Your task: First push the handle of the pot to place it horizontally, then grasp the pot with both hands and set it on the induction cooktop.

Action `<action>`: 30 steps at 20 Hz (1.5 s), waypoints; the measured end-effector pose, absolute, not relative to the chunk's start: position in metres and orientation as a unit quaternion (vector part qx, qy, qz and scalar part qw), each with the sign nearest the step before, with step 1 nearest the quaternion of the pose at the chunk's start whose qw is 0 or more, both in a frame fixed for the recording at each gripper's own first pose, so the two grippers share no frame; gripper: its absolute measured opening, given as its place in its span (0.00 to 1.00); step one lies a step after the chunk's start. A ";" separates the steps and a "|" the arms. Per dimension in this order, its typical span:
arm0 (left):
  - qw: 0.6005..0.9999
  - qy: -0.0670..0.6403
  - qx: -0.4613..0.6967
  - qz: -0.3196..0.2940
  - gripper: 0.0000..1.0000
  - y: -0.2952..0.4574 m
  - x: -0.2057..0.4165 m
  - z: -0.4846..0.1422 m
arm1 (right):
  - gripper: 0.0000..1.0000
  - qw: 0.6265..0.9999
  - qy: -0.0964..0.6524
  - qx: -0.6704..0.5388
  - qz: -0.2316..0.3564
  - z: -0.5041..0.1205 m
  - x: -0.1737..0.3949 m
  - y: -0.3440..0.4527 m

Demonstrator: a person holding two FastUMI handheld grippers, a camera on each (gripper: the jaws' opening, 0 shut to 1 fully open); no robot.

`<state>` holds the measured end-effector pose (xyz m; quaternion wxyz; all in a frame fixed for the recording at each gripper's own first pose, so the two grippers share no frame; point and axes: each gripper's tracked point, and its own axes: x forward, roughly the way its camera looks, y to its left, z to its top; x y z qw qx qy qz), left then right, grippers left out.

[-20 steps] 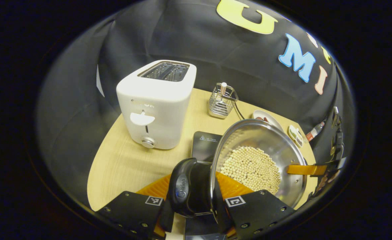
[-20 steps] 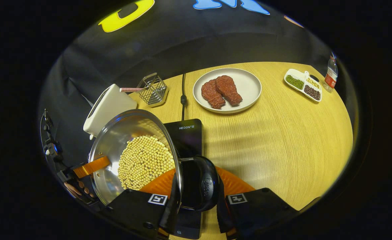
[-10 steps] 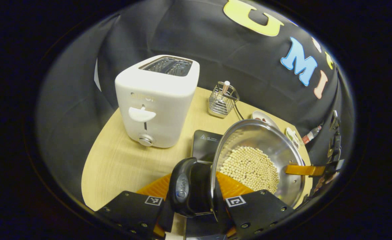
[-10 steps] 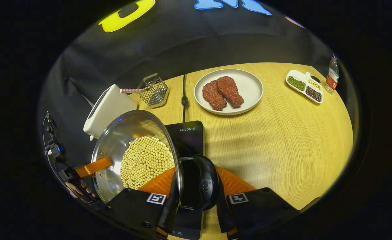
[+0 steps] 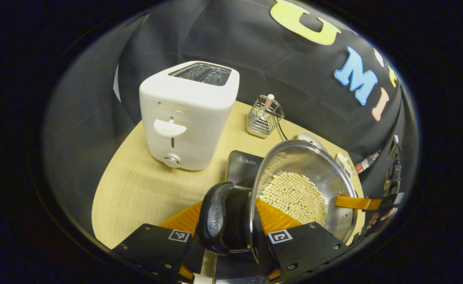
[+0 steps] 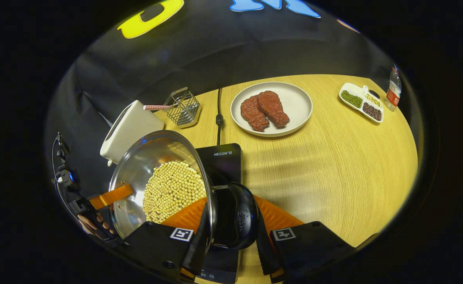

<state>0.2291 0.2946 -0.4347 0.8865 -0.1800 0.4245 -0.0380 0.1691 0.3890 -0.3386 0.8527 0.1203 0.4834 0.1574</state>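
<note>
A steel pot (image 5: 333,185) full of pale beans (image 5: 294,195) is held between both grippers over the black induction cooktop (image 5: 242,167). I cannot tell whether it rests on the cooktop. My left gripper (image 5: 225,232) is shut on the pot's near black handle (image 5: 215,217). In the right gripper view my right gripper (image 6: 231,227) is shut on the opposite black handle (image 6: 241,215), with the pot (image 6: 136,169) to its left and the cooktop (image 6: 225,161) under it. Across the pot, each view shows the other gripper's fingers (image 5: 357,202) (image 6: 110,196) on the far handle.
A white toaster (image 5: 188,114) stands left of the cooktop, with a wire basket (image 5: 263,118) behind it. A plate (image 6: 294,98) with two meat pieces, a divided dish (image 6: 361,101), a bottle (image 6: 393,92) and the cooktop's cable (image 6: 218,114) sit on the wooden table (image 6: 333,173).
Both grippers and the pot have shifted slightly together over the cooktop, toward the toaster. Both grips on the handles are unchanged.
</note>
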 end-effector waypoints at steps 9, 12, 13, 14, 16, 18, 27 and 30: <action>0.892 0.424 -0.152 0.031 0.88 0.315 0.205 -0.398 | 0.98 0.865 0.459 0.118 0.167 -0.309 0.158 0.358; 0.904 0.406 -0.126 0.038 0.88 0.313 0.197 -0.367 | 0.94 0.880 0.430 0.100 0.175 -0.288 0.150 0.340; 0.909 0.396 -0.122 0.037 0.87 0.308 0.193 -0.352 | 0.96 0.889 0.416 0.089 0.171 -0.281 0.147 0.328; 0.915 0.384 -0.116 0.037 0.87 0.305 0.191 -0.336 | 0.98 0.897 0.401 0.082 0.168 -0.273 0.144 0.318; 0.926 0.359 -0.109 0.036 0.88 0.296 0.185 -0.305 | 0.98 0.906 0.382 0.078 0.166 -0.257 0.136 0.297; 0.938 0.332 -0.097 0.036 0.87 0.287 0.181 -0.275 | 0.98 0.913 0.365 0.081 0.164 -0.241 0.125 0.279; 0.974 0.201 -0.097 0.047 0.87 0.199 0.137 -0.138 | 0.98 0.958 0.251 0.074 0.120 -0.158 0.107 0.169; 0.983 0.145 -0.066 0.086 0.87 0.179 0.114 -0.095 | 0.98 0.972 0.199 0.070 0.099 -0.125 0.103 0.116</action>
